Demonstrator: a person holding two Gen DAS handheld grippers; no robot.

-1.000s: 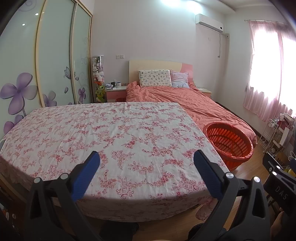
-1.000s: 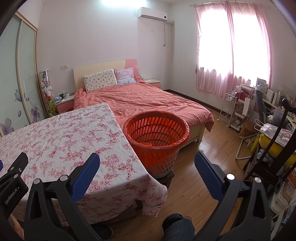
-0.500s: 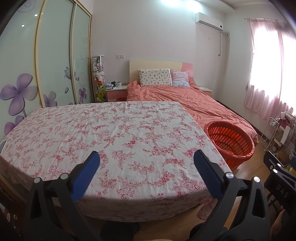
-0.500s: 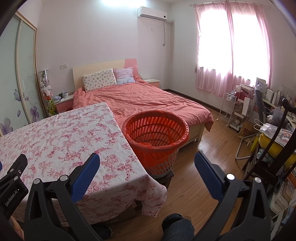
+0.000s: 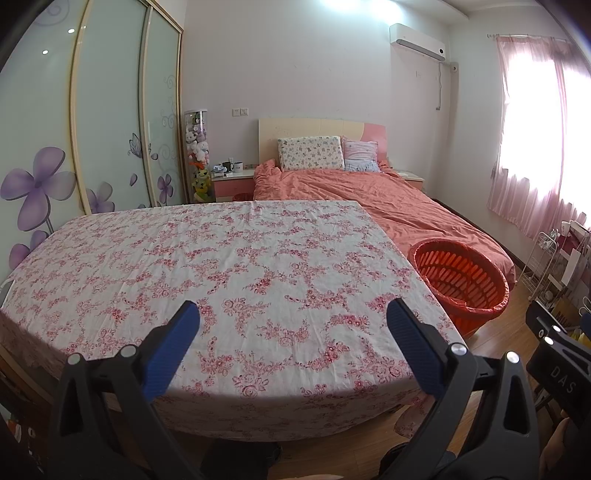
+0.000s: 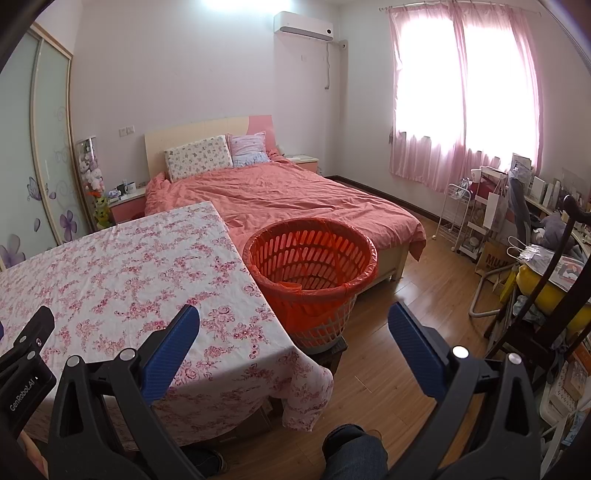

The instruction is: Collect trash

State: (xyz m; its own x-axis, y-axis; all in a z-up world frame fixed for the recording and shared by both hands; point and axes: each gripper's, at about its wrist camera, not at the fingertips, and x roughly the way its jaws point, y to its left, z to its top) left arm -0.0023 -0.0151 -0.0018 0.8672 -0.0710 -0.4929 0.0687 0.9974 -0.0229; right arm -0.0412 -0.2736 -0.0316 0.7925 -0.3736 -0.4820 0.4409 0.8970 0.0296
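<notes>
A desk [image 5: 229, 266] under a pink floral cloth fills the foreground. Behind it stands a bed [image 5: 388, 199] with a salmon duvet and two pillows [image 5: 310, 153] against the headboard. Sliding wardrobe doors [image 5: 107, 122] with purple flowers line the left wall; an air conditioner [image 6: 303, 26] hangs high, beside pink curtains [image 6: 461, 96]

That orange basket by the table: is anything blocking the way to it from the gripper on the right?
Nothing visible does. The right gripper is open and empty, and only open air and the corner of the flowered tablecloth lie before the orange basket, whose open top is uncovered. No trash shows on the table.
</notes>
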